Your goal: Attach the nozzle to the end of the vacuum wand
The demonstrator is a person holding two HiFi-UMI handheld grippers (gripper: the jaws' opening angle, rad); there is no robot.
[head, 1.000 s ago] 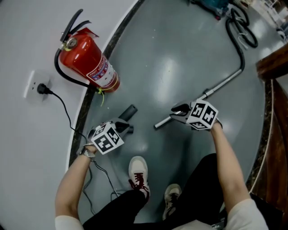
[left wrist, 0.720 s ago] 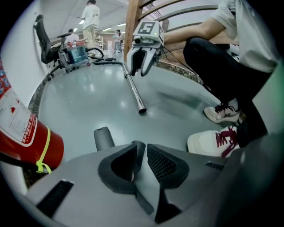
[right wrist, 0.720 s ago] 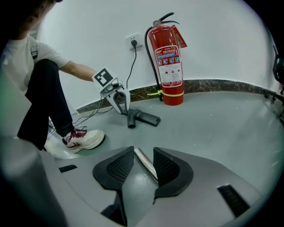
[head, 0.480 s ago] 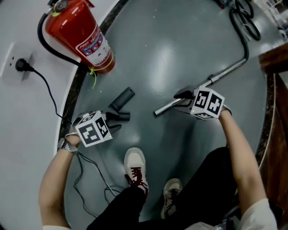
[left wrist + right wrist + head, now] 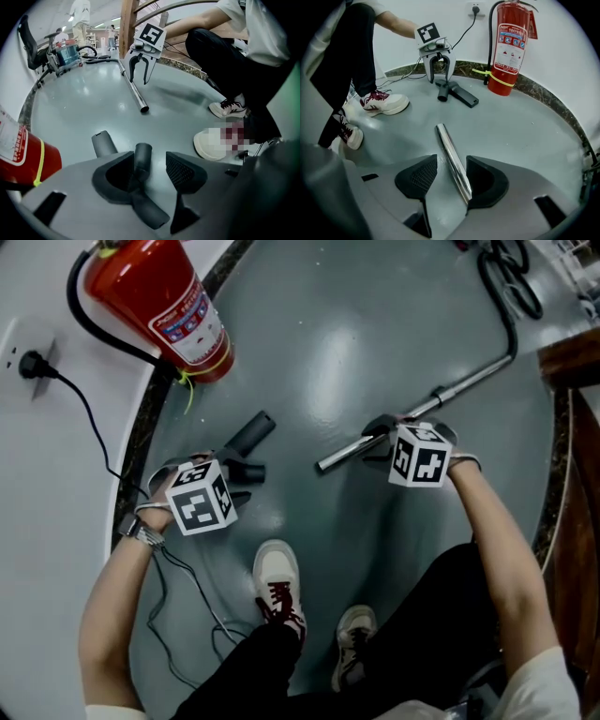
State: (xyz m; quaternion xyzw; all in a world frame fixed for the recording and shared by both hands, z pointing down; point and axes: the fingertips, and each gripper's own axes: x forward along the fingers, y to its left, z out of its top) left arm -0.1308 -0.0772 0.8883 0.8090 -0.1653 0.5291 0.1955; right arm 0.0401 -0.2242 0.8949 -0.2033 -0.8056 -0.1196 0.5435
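Observation:
The dark grey nozzle [image 5: 246, 448] lies on the grey floor, and its round tube end [image 5: 142, 159] sits between the jaws of my left gripper [image 5: 150, 171]. Those jaws have just been opening and stand apart, with neither pad pressing on the tube. The chrome vacuum wand [image 5: 352, 452] lies slantwise on the floor, its free end toward the nozzle. My right gripper [image 5: 451, 176] straddles the wand [image 5: 452, 159]. Its jaws have also just been opening, and a gap shows beside the left pad. Each gripper points steeply down.
A red fire extinguisher [image 5: 164, 301] stands by the curved dark skirting at the upper left. A plug [image 5: 28, 364] sits in the wall with its cable trailing down. The person's shoes [image 5: 277, 582] are close below the grippers. The vacuum hose [image 5: 506, 306] runs away at the upper right.
Both grippers have come lower over the floor and rolled, the left over the nozzle, the right over the wand. The head view has tilted, so the extinguisher sits higher in the picture.

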